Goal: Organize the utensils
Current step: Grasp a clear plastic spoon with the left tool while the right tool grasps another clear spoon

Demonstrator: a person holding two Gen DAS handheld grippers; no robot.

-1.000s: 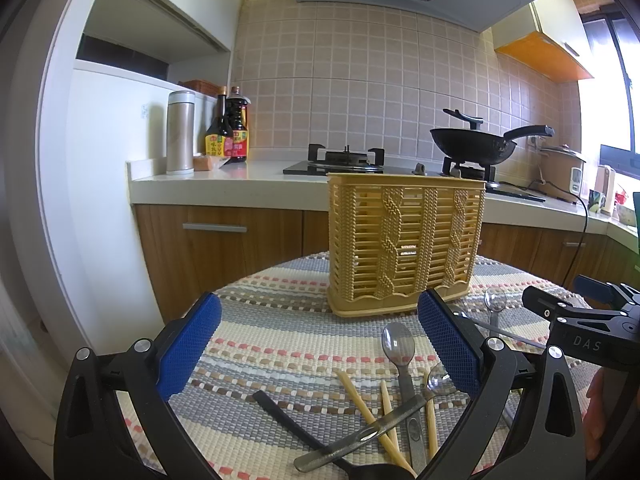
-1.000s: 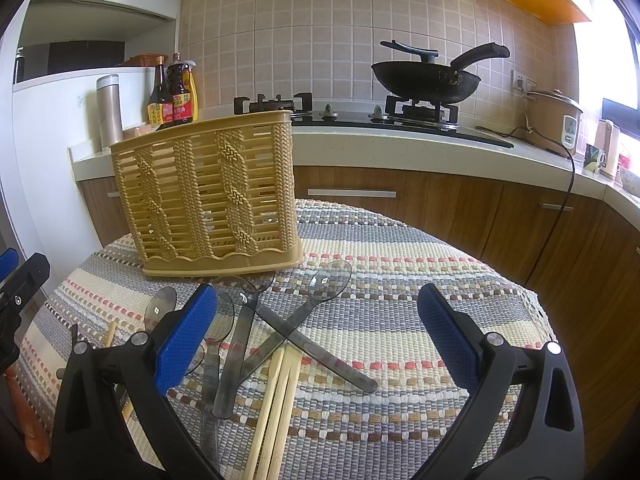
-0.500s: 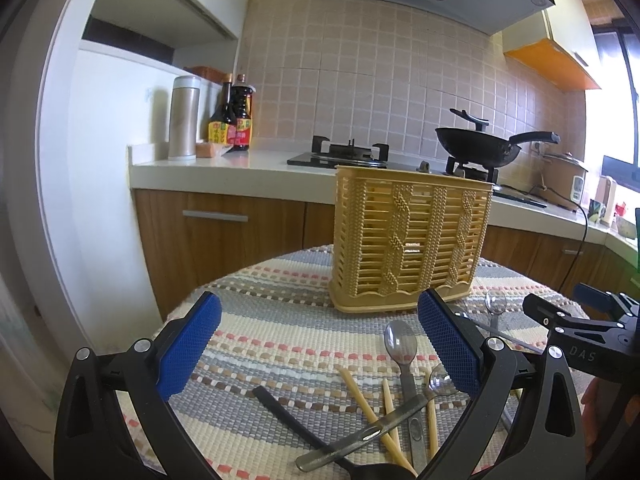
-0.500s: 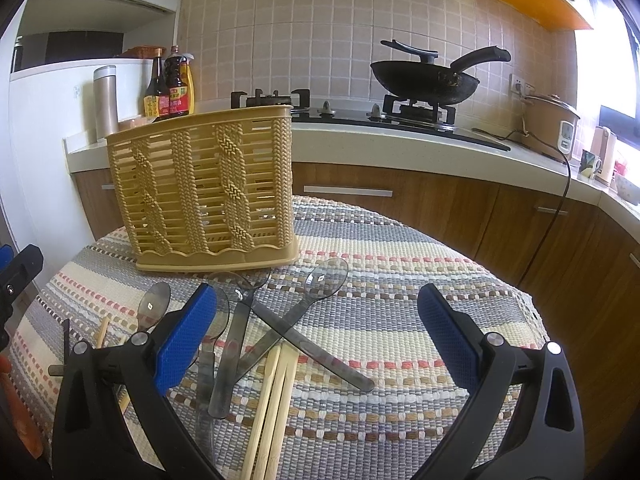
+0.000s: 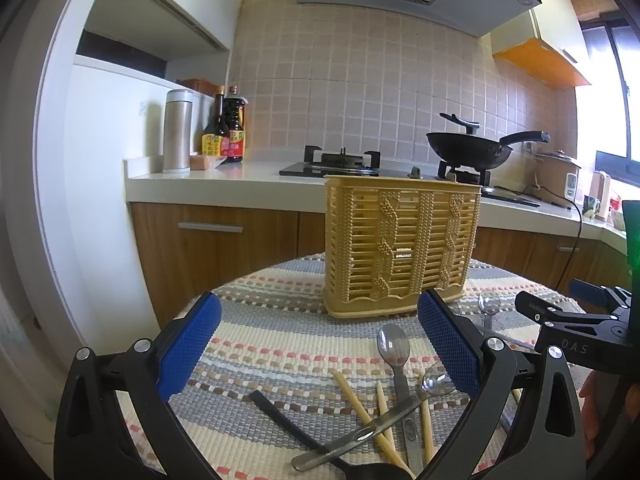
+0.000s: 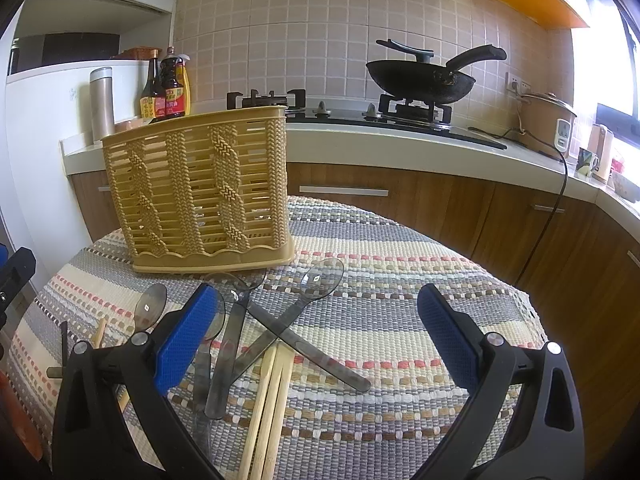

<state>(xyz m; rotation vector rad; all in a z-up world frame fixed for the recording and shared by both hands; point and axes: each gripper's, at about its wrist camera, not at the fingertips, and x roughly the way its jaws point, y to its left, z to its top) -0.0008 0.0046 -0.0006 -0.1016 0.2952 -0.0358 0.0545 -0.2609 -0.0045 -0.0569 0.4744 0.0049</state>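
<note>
A yellow woven-look utensil basket stands upright on a round table with a striped cloth; it also shows in the right wrist view. In front of it lie clear plastic spoons, metal spoons, wooden chopsticks and a black utensil, loosely crossed. My left gripper is open and empty above the near utensils. My right gripper is open and empty above the spoons and chopsticks; it shows at the right of the left wrist view.
Behind the table runs a kitchen counter with a gas hob, a black wok, sauce bottles, a steel flask and a rice cooker. Wooden cabinets stand below. The table edge drops off at the right.
Both views have tilted up slightly and pulled back a little, so the basket sits lower in the frame. Both grippers stay open. The utensils have not moved.
</note>
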